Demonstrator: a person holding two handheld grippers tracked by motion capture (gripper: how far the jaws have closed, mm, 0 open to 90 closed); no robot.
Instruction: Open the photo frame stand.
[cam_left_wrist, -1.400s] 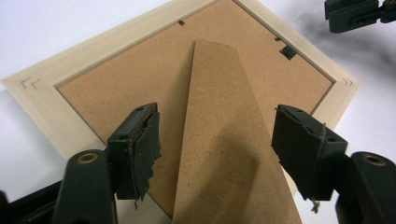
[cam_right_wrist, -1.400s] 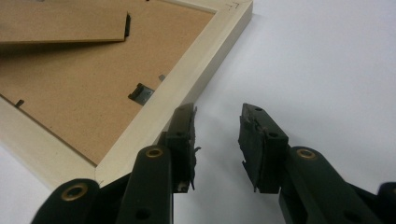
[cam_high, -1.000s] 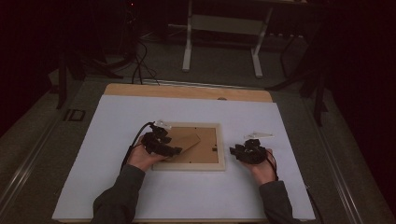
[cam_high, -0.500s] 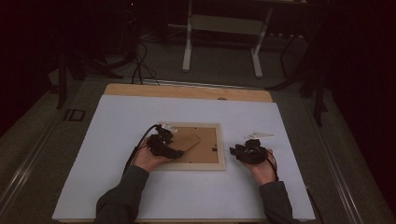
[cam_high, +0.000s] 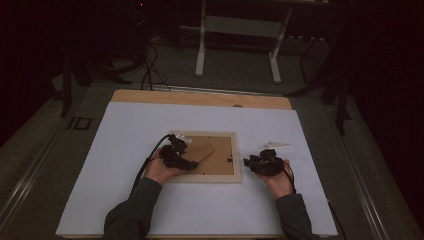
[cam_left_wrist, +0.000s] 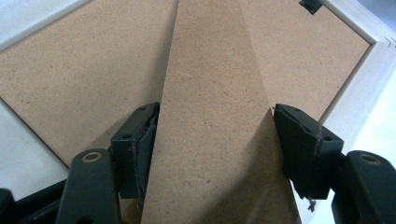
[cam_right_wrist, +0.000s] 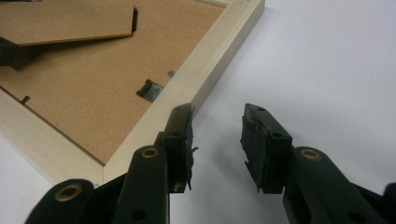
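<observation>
The picture frame (cam_high: 205, 156) lies face down near the middle of the counter (cam_high: 125, 125), backing board up. The left claw (cam_left_wrist: 212, 135) is clamped across the cardboard stand (cam_left_wrist: 210, 116) hinged to that backing, probably to swing it up or fold it flat. The right claw (cam_right_wrist: 217, 140) rests just beside the frame's right edge, jaws apart around nothing, likely ready to steady it.

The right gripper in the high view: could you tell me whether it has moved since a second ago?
No. The right gripper sits at the same spot beside the right edge of the picture frame, jaws open and empty, on the white table cover.
</observation>
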